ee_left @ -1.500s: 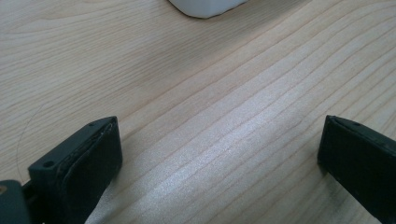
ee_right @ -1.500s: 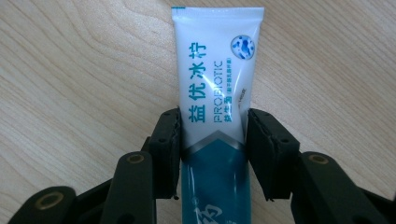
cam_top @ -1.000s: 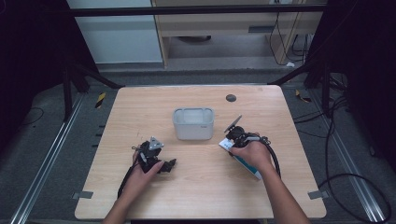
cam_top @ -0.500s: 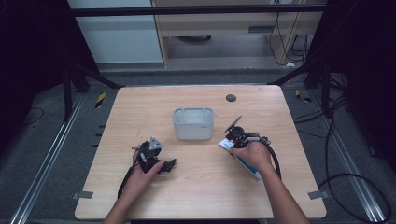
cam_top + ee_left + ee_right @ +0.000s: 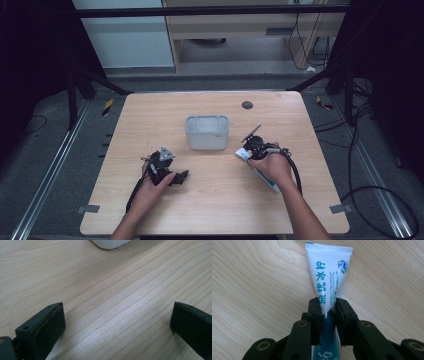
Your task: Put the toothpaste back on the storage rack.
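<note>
The right gripper (image 5: pixel 328 308) has just been closing, now pinching the soft, probably light white-and-teal plastic tube (image 5: pixel 328 272) mid-body between its jaws, a decent spot; left gripper (image 5: pixel 117 322) gapes empty.

Ahead of the left gripper (image 5: pixel 170 172) bare tabletop (image 5: pixel 150 120) runs open up to the tub (image 5: pixel 207 132), the one thing standing in the way. The right gripper (image 5: pixel 246 150) sits just beside the tub's near corner; beyond it only a small dark disc (image 5: pixel 247 105) lies flat.
</note>
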